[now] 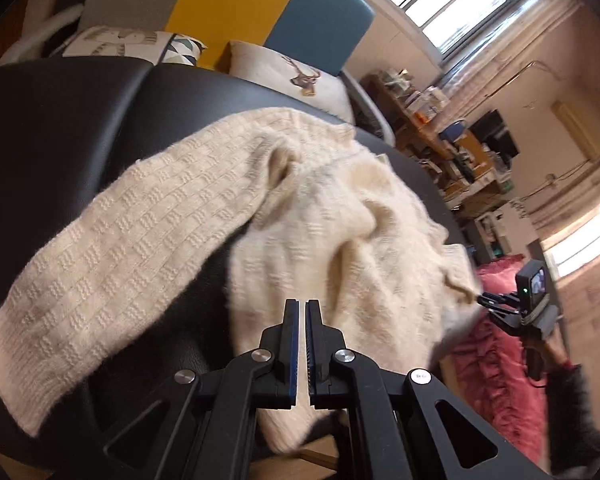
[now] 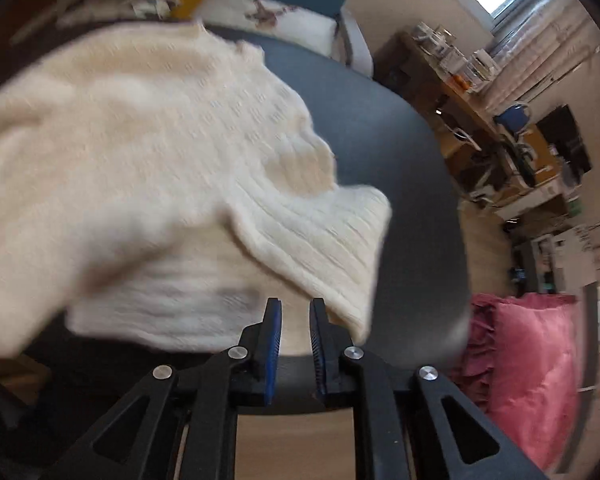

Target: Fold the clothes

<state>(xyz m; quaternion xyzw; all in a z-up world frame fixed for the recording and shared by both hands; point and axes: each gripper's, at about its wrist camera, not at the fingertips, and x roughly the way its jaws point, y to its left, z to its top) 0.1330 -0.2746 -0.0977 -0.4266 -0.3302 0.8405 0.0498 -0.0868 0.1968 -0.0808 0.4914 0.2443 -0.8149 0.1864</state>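
Note:
A cream knitted sweater (image 1: 204, 216) lies rumpled on a black padded surface (image 1: 80, 120), one sleeve stretched toward the lower left. My left gripper (image 1: 302, 304) hovers just above its near edge, jaws almost closed and holding nothing. In the right wrist view the sweater (image 2: 160, 152) is blurred, with a ribbed hem (image 2: 332, 240) folded toward me. My right gripper (image 2: 296, 304) has a small gap between its jaws, empty, just before that hem. The right gripper also shows in the left wrist view (image 1: 484, 300), at the sweater's right edge.
The black surface (image 2: 400, 184) ends in a rounded edge at the right. A pink ruffled cushion (image 2: 532, 368) lies beyond it. Patterned pillows (image 1: 292, 76) and a yellow and blue headboard (image 1: 276, 4) stand behind. A cluttered desk (image 1: 460, 152) is at the far right.

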